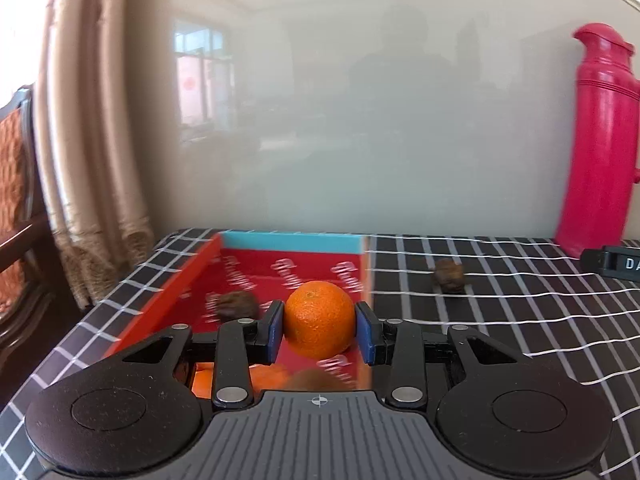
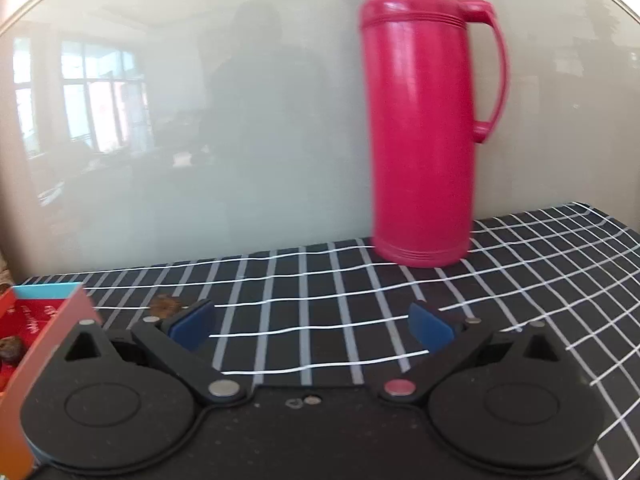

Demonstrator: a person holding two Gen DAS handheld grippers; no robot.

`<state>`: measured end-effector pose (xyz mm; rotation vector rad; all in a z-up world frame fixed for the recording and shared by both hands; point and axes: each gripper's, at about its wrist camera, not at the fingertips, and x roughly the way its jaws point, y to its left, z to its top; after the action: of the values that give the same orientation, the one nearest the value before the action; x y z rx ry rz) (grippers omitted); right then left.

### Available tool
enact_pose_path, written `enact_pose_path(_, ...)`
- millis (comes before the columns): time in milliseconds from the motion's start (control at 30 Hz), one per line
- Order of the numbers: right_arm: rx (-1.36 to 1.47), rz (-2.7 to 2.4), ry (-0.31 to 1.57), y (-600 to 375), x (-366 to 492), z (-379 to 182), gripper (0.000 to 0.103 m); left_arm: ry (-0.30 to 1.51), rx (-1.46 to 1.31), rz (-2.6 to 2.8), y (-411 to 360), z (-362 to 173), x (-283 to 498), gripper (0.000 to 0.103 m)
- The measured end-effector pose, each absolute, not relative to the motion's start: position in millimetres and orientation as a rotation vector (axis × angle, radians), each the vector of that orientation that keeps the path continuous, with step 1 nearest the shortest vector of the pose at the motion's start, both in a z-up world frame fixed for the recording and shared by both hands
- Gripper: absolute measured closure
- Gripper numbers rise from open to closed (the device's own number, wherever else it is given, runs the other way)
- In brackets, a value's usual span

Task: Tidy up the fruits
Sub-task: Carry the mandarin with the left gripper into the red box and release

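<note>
One orange (image 1: 319,319) between left tongs (image 1: 319,330)

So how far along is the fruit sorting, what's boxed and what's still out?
Done: a brown fruit and some orange pieces already lie in the red box. In hand: the left gripper is shut on an orange over the box. Left: one brown fruit sits out on the checked tablecloth; the right gripper is open and empty.
</note>
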<state>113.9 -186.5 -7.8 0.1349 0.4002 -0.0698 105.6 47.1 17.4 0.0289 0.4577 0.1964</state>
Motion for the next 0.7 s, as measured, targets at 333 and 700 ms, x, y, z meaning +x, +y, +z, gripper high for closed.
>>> enact_pose_path(333, 0.078, -0.007, 0.404, -139, 112, -4, 0.000, 0.467, -0.013, 0.298, 106, 8, 93, 0.066)
enact_pose_path(700, 0.024, 0.011, 0.403, -124, 109, -4, 0.000, 0.434, -0.046, 0.378, 123, 2, 84, 0.021)
